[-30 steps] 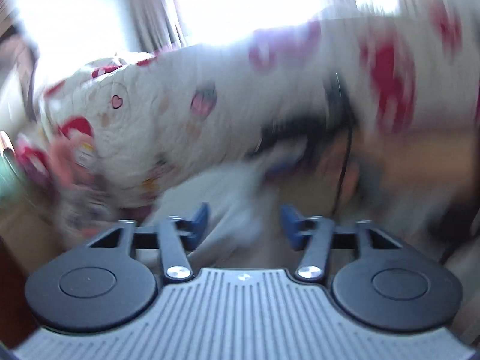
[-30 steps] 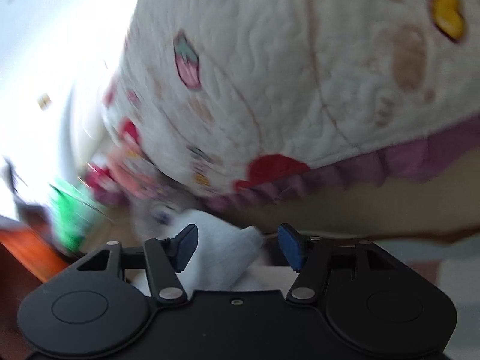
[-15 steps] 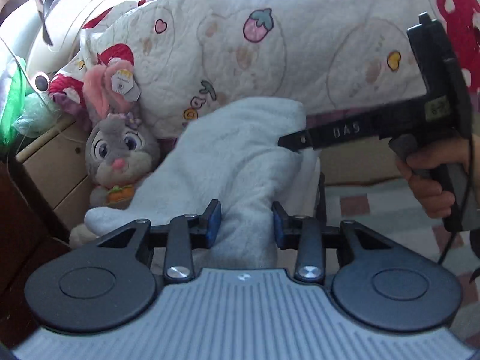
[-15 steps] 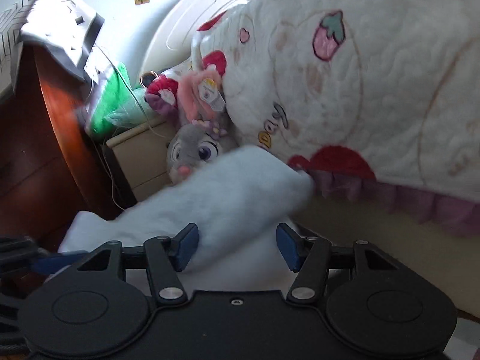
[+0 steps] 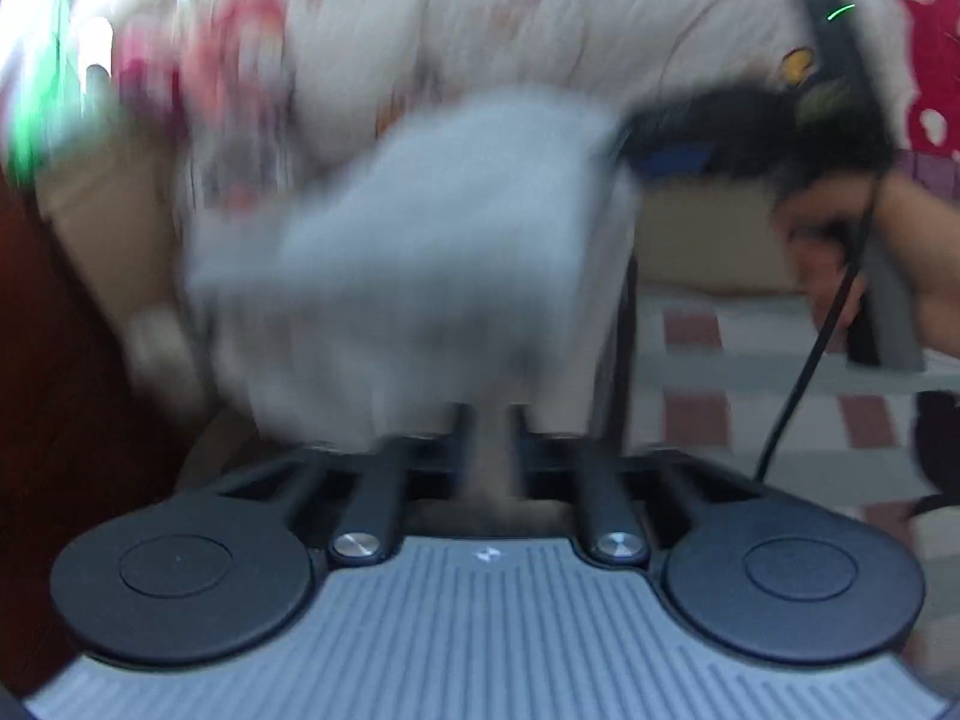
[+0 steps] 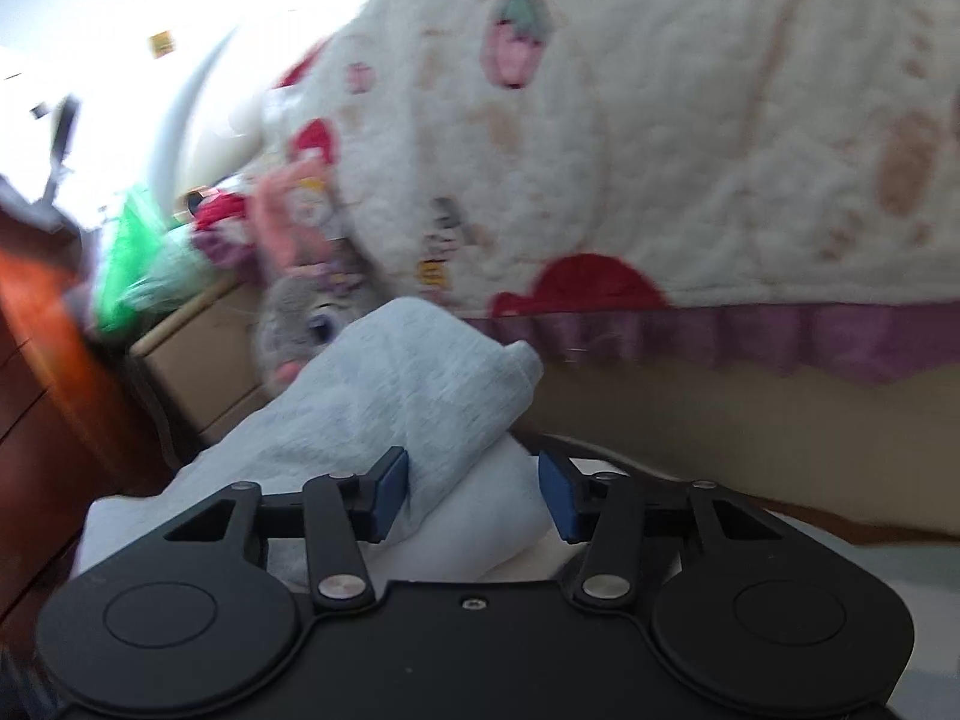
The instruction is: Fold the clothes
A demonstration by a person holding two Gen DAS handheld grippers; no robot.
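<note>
A light grey soft garment [image 5: 420, 228] hangs bunched in front of the bed, badly blurred in the left wrist view. My left gripper [image 5: 492, 438] is shut on its lower edge, with a strip of cloth pinched between the fingers. In the right wrist view the same garment [image 6: 420, 396] lies folded over between the blue pads of my right gripper [image 6: 474, 498]. Its jaws are closing; the left pad touches the cloth and the right pad stands clear of it. The left wrist view also shows the right gripper [image 5: 636, 144] at the garment's upper right corner, held by a hand [image 5: 840, 246].
A white quilt [image 6: 690, 150] with strawberry and red prints and a purple frill covers the bed behind. A grey plush rabbit [image 6: 300, 312] leans on a beige bedside cabinet [image 6: 198, 354]. Dark wooden furniture [image 6: 42, 408] stands at the left. A checked mat [image 5: 720, 360] lies below.
The left jaws have closed onto the garment and the left gripper has dropped lower. The right jaws have narrowed around the cloth, and that gripper has rolled and shifted sideways.
</note>
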